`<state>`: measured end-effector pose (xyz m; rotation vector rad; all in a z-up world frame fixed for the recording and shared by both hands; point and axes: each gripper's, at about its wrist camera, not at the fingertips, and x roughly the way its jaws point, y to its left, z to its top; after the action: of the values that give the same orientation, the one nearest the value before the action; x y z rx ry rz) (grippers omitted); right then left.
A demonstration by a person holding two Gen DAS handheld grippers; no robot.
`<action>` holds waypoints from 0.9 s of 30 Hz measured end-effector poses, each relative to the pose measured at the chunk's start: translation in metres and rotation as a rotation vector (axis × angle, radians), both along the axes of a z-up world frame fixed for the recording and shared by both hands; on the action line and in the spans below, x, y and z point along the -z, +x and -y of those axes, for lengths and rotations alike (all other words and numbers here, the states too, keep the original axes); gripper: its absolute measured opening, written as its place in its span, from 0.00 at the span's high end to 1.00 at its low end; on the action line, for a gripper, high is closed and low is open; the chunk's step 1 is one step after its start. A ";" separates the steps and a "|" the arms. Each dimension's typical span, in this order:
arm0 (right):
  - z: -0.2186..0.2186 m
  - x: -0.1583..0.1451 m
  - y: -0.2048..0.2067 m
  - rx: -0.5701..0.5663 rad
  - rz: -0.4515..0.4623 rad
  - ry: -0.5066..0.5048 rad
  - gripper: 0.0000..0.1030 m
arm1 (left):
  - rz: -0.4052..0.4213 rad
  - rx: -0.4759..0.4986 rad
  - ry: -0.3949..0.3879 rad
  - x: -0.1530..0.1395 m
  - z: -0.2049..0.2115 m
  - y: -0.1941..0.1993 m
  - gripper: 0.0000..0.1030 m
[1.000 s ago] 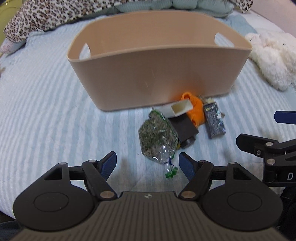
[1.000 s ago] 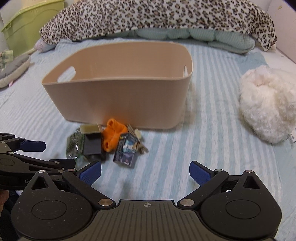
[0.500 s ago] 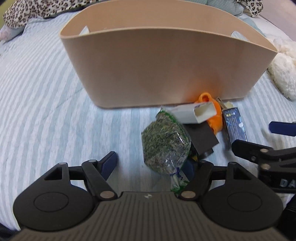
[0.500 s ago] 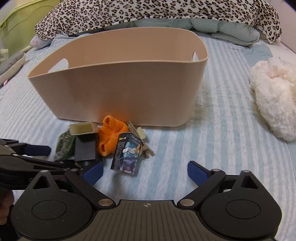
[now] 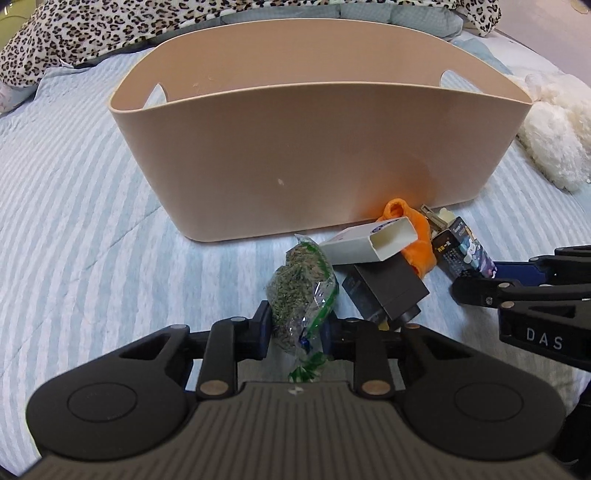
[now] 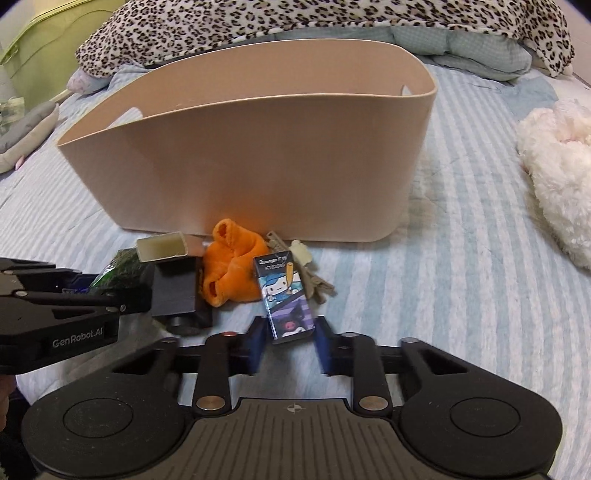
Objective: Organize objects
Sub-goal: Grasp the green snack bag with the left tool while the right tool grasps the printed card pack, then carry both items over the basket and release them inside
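Note:
A beige plastic basket (image 5: pixel 295 155) stands on the striped bed; it also shows in the right wrist view (image 6: pixel 258 162). In front of it lies a small pile. My left gripper (image 5: pixel 295 330) is shut on a clear bag of green dried herbs (image 5: pixel 299 291). My right gripper (image 6: pixel 288 339) has its pads closed around the near end of a small cartoon-printed box (image 6: pixel 286 295), which rests on the bed. The pile also holds a white open-ended carton (image 5: pixel 373 242), a black box (image 5: pixel 388 288), an orange cloth (image 6: pixel 232 267) and keys (image 6: pixel 310 269).
A white fluffy plush (image 6: pixel 554 177) lies to the right of the basket. A leopard-print blanket (image 6: pixel 295 29) runs along the far side of the bed. A green bin (image 6: pixel 40 44) stands at the far left. Striped bedding (image 5: pixel 74 221) lies left of the pile.
Both grippers moved forward to the pile and closed from wide open. The left one closed on the herb bag, the right one around the cartoon box.

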<state>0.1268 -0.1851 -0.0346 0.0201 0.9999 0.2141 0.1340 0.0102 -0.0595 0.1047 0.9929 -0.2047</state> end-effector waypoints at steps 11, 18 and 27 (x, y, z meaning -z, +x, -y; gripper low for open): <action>0.003 -0.022 -0.023 -0.019 0.028 0.032 0.80 | 0.033 0.013 -0.035 -0.023 -0.003 -0.024 0.73; 0.015 -0.053 -0.039 0.005 0.122 0.062 0.80 | 0.105 0.015 -0.057 -0.049 -0.005 -0.041 0.73; 0.027 -0.101 -0.046 0.013 0.267 0.060 0.80 | 0.217 -0.005 -0.083 -0.095 -0.010 -0.048 0.73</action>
<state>0.0807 -0.2117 0.0669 0.0516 0.7266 0.2289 0.0862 0.0206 0.0354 0.0473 0.7675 -0.2243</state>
